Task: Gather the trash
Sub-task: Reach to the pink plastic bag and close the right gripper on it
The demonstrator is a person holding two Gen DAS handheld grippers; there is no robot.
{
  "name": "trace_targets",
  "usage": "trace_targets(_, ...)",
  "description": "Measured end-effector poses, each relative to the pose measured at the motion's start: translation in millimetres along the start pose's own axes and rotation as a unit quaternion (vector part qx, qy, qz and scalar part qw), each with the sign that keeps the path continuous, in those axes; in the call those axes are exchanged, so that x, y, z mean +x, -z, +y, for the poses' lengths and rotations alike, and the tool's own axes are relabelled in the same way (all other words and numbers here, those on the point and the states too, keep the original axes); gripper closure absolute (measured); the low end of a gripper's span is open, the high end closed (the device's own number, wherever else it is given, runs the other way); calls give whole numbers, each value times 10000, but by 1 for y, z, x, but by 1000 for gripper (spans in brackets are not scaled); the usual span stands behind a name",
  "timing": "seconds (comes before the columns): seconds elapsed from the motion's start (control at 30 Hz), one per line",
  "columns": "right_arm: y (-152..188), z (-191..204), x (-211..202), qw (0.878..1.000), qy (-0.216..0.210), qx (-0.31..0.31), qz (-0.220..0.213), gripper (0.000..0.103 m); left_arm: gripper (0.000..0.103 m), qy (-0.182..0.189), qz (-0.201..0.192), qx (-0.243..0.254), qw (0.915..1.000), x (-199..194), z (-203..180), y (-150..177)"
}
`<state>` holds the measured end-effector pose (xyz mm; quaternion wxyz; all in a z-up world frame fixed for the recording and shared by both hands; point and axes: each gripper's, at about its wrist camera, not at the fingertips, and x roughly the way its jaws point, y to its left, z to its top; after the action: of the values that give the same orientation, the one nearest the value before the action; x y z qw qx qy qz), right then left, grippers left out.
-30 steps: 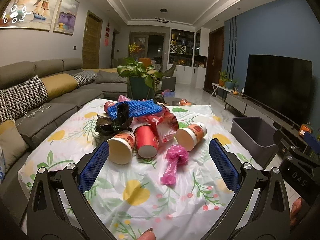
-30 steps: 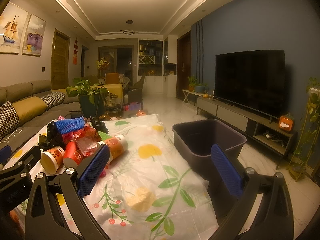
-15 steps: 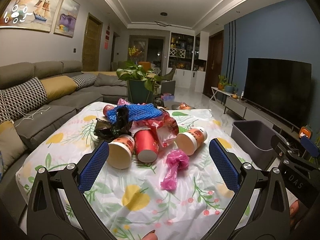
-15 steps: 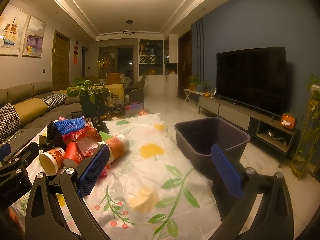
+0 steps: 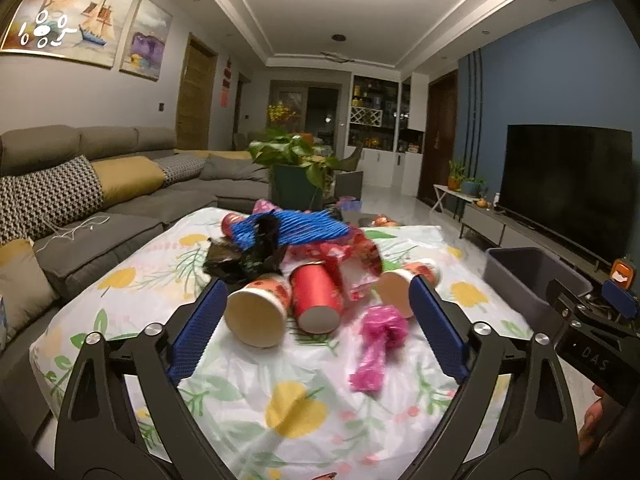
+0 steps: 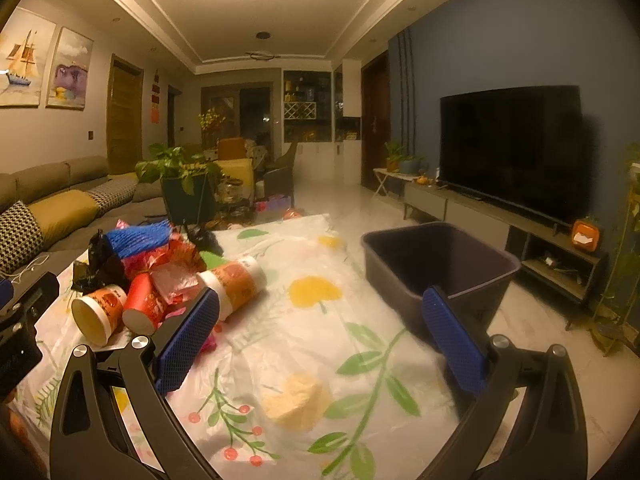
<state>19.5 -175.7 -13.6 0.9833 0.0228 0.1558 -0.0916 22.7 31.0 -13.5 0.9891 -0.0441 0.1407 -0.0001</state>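
Note:
A heap of trash lies on the floral tablecloth (image 5: 296, 404): a paper cup (image 5: 256, 316) on its side, a red cup (image 5: 316, 300), a second paper cup (image 5: 400, 284), a pink plastic bag (image 5: 378, 344), blue foam net (image 5: 296, 230) and a black bag (image 5: 244, 260). My left gripper (image 5: 317, 284) hovers just short of the cups, its jaws closing and touching nothing. My right gripper (image 6: 322, 296) is open over bare cloth, with the paper cup (image 6: 236, 284) by its left finger. The dark grey bin (image 6: 404, 232) stands off the table's right edge.
A grey sofa (image 5: 120, 216) runs along the left. A potted plant (image 5: 296, 160) stands beyond the table's far end. A TV (image 6: 512, 148) on a low cabinet (image 6: 460, 208) lines the right wall. Tiled floor shows between the bin and the cabinet.
Both grippers have moved forward and slightly down towards the table, so the trash looks nearer. The left jaws have narrowed a little. The trash itself lies as before.

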Motion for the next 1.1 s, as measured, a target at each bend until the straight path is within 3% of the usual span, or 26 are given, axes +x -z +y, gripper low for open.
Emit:
trace_targets(0.17,15,22,27,9993,-294,-134,189,10,25,-195,111,-29,9997,18,19,12)
trace_targets(0.43,37,69,64,9949,-880,-317,377,15,30,-410,280,-175,9986,43,49,26)
trace_targets(0.53,42,92,77,9920,-1073,-486,444,29,30,-459,317,-229,9982,53,57,28)
trace_targets(0.73,46,113,98,9894,-1161,-606,622,35,30,-566,233,-274,9977,71,73,12)
trace_targets(0.93,54,129,116,9851,-1194,-835,912,56,30,-518,380,-363,9973,94,81,10)
trace_targets(1.1,53,127,112,9852,-1197,-867,864,71,33,-449,437,-356,9974,105,83,7)
